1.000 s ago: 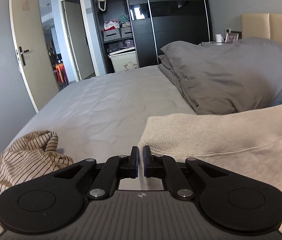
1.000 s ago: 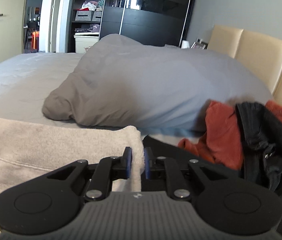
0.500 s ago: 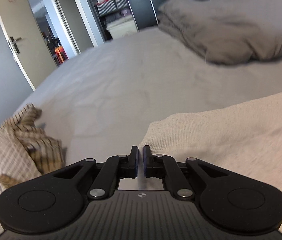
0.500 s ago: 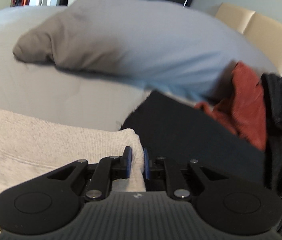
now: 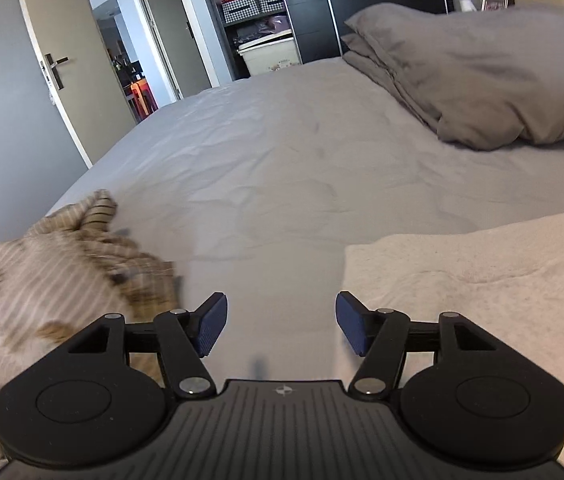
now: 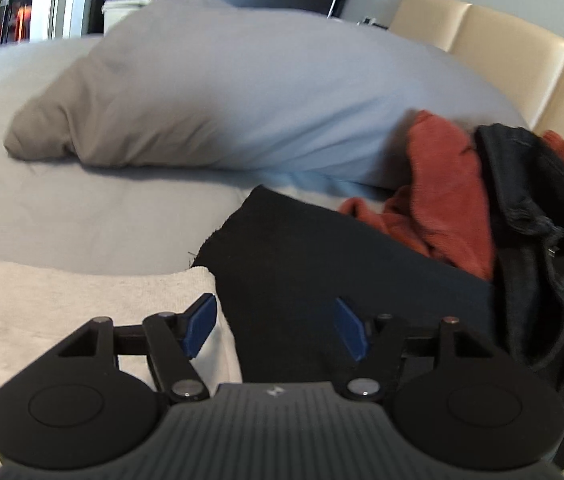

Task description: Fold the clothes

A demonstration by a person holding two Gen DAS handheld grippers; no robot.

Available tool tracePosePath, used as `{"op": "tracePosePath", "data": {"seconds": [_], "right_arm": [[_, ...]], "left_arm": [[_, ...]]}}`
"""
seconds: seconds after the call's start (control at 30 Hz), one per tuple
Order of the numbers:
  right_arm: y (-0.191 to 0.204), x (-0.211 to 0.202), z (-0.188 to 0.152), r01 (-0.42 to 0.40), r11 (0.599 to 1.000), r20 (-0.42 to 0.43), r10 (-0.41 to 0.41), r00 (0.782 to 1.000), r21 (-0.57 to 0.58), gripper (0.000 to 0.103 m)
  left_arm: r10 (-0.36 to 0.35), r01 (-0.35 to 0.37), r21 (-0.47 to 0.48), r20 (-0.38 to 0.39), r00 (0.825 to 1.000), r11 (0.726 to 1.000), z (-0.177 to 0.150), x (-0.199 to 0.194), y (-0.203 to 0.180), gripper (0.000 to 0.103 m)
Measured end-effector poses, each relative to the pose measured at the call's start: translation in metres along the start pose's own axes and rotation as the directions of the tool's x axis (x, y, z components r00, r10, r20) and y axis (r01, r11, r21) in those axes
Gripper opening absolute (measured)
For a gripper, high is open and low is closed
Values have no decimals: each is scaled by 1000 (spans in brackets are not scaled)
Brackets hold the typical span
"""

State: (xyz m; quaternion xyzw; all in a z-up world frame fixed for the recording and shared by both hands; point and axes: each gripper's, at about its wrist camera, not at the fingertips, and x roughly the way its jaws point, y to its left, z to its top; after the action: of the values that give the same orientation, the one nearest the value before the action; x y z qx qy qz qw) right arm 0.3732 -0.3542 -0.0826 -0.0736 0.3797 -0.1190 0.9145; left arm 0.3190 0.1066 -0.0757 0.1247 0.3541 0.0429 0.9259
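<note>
1. Left wrist view: the left gripper has its fingers spreading, only bed sheet between them; the cream sweater lies just right of the right finger.
2. Right wrist view: the right gripper has its fingers spreading, pinching nothing; the cream sweater sits under the left finger, a black garment between them.

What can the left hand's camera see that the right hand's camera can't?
Only the left wrist view shows the striped garment crumpled at the bed's edge, the open door, and the left gripper, its jaws opening with nothing between them.

Only the right wrist view shows the black garment, the rust-red garment, the headboard, and the right gripper, its jaws opening over the clothes.

Both show the cream sweater, the grey pillows and the grey sheet.
</note>
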Motion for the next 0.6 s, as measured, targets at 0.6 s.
{"op": "tracePosePath", "data": {"seconds": [0.6], "right_arm": [[18, -224, -121, -387, 921, -83, 383, 920, -49, 75]], "left_arm": [[177, -176, -61, 22, 984, 983, -92, -202, 153, 69]]}}
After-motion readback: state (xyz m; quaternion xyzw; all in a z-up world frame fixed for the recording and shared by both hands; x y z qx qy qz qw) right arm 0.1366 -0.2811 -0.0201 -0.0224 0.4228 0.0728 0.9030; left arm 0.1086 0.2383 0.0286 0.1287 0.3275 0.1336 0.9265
